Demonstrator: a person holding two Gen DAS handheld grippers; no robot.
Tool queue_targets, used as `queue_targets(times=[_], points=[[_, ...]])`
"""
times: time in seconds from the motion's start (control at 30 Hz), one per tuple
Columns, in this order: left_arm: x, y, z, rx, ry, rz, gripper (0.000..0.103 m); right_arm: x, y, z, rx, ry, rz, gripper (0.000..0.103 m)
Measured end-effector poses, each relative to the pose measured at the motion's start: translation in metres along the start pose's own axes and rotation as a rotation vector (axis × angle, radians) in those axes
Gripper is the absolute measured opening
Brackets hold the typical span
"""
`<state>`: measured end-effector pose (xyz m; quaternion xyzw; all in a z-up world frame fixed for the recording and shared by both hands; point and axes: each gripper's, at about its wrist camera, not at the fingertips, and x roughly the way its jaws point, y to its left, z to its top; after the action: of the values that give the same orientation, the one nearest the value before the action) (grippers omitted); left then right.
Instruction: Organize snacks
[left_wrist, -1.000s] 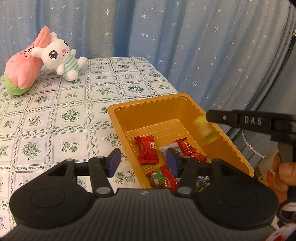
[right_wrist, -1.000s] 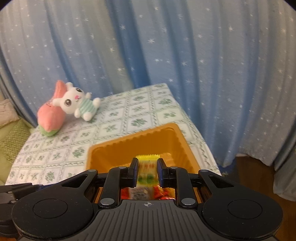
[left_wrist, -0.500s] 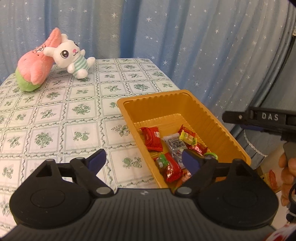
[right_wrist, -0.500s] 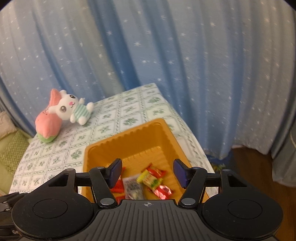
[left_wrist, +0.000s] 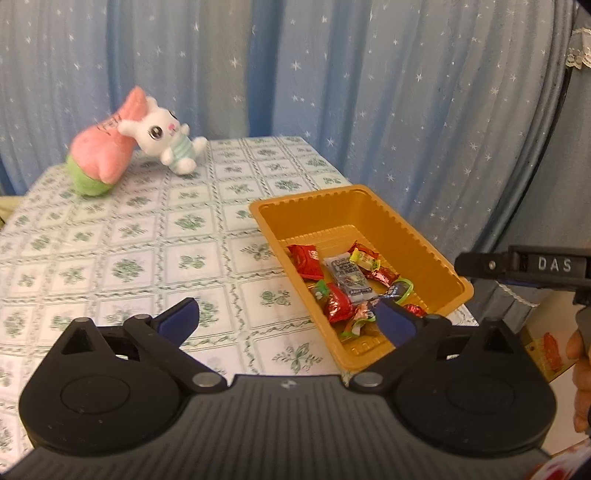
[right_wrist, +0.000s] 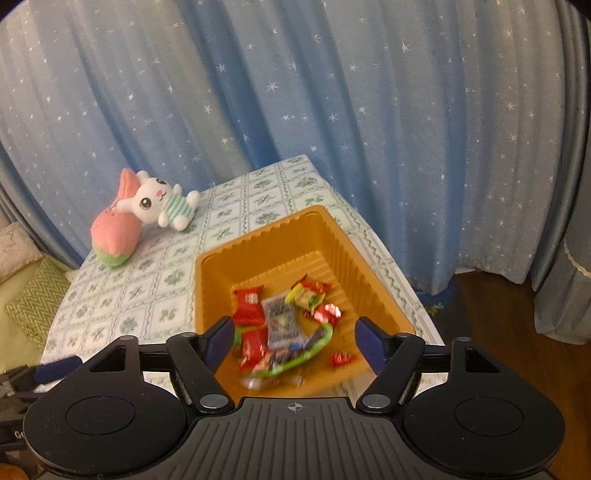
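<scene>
Fingers of both left gripper and right gripper just spread apart, nothing between; we see wrapped snacks in orange plastic tray, centre frame; no loose ones visible on tablecloth.

Glossy ribbed plastic tray, shiny foil snack wrappers, printed cloth tablecloth, matt black tongs.

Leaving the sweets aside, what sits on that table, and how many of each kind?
Soft toys: 2, a pink plush and a white bunny
Orange tray: 1
Total: 3
</scene>
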<state>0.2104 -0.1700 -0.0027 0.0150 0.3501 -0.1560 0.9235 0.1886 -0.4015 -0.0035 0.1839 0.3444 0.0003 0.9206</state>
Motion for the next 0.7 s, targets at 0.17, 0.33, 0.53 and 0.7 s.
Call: queue_targets(times=[0.17,0.33,0.53,0.7], points=[[-0.027,0.002,-0.009,-0.027,-0.003,-0.002,0.103,-0.026,0.011,-0.019,-0.029,0.004,-0.013,0.079],[-0.055,0.003,-0.021,-0.038,-0.012,0.027,0.103,-0.047,0.022,-0.038,-0.071,0.011,-0.033,0.080],[-0.081,0.008,-0.033,-0.069,-0.004,0.037,0.102,-0.068,0.031,-0.054,-0.089,0.021,-0.047,0.080],[-0.097,0.014,-0.044,-0.107,0.010,0.037,0.102,-0.082,0.041,-0.065,-0.117,0.022,-0.066,0.080]])
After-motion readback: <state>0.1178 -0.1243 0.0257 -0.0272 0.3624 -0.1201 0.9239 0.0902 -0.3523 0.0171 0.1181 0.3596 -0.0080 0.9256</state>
